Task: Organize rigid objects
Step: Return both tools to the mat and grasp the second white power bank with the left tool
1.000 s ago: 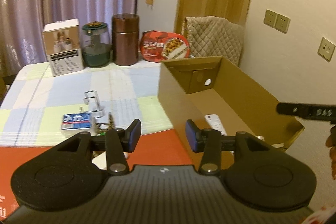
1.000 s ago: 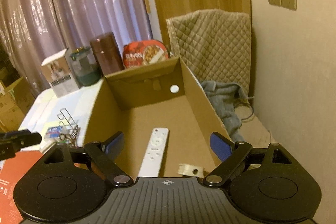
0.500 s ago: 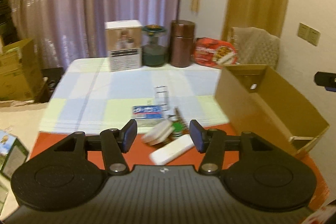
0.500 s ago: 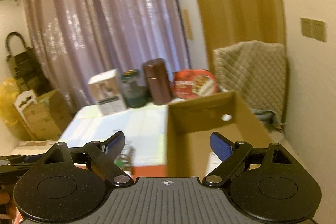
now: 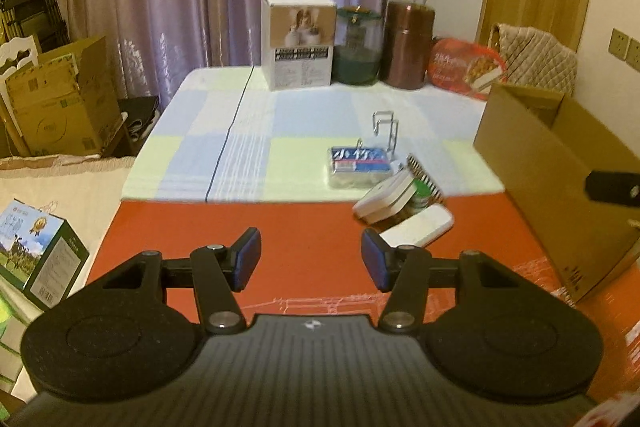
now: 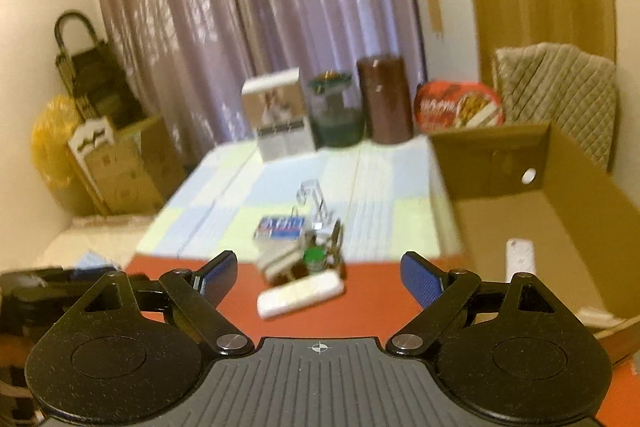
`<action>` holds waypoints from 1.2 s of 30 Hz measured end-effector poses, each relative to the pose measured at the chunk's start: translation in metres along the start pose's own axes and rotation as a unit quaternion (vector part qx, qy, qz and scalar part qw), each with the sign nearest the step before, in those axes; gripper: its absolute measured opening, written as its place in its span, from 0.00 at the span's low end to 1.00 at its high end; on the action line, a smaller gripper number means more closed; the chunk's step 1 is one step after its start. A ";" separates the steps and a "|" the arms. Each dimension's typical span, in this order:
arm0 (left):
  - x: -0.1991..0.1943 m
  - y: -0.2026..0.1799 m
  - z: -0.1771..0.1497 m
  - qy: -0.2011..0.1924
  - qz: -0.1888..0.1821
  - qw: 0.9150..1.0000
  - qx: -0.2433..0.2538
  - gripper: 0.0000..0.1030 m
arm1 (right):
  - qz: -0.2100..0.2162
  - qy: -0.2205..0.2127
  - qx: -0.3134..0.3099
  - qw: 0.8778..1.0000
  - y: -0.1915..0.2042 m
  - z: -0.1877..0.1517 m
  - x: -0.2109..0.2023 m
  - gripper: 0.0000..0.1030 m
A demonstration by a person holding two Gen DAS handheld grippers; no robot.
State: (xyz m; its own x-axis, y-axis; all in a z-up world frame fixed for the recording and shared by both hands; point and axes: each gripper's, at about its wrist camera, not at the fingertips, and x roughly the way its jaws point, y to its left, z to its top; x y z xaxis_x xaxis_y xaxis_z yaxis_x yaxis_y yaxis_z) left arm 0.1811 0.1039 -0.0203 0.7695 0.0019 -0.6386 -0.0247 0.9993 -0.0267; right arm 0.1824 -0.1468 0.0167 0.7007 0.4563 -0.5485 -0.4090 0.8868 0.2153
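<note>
My left gripper [image 5: 311, 259] hangs over the red mat [image 5: 304, 227] at the near end of the table [image 5: 208, 131], jaws apart, nothing between them. My right gripper [image 6: 318, 277] is apart too, wider, empty, also over the mat. The loose pile sits where the mat meets the pale checked cloth [image 5: 248, 147]: a flat white rounded bar [image 5: 416, 231] nearest me, just behind it a tilted white-and-beige case [image 5: 386, 198] leaning against a small green-capped jar [image 5: 421, 195], then a blue-and-white plastic-wrapped pack [image 5: 358, 163] and a bent chrome wire rack [image 5: 386, 131]. An open brown cardboard box [image 6: 560, 195] stands at the right edge of the table with a white remote control [image 6: 520, 259] lying inside. Along the far edge: a white printed carton [image 5: 298, 41], a dark green glass jar [image 5: 357, 45], a brown cylindrical canister [image 5: 408, 45], a red food package [image 5: 466, 67]. Right wrist view is blurred.
</note>
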 end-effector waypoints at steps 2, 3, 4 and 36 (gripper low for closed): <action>0.009 0.004 -0.005 0.006 -0.003 1.000 -0.002 0.49 | 0.000 0.016 -0.006 1.000 0.001 -0.011 0.016 0.83; 0.014 0.006 -0.007 0.009 -0.004 1.000 -0.004 0.49 | 0.000 0.024 -0.007 1.000 0.000 -0.015 0.023 0.83; 0.018 0.007 -0.009 0.012 -0.006 1.000 -0.004 0.49 | 0.000 0.032 -0.008 0.999 0.000 -0.019 0.030 0.83; 0.165 -0.066 -0.014 0.065 -0.174 0.961 0.207 0.49 | 0.001 0.136 -0.001 0.991 -0.036 -0.012 0.160 0.66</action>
State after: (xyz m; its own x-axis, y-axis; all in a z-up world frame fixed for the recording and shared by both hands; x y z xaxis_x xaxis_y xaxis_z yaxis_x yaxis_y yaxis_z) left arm 0.3005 0.0379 -0.1348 0.5977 -0.3133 -0.7380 0.4964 0.8675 0.0338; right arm 0.3020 -0.1063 -0.0889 0.5169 0.4214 -0.7451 -0.4118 0.8855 0.2151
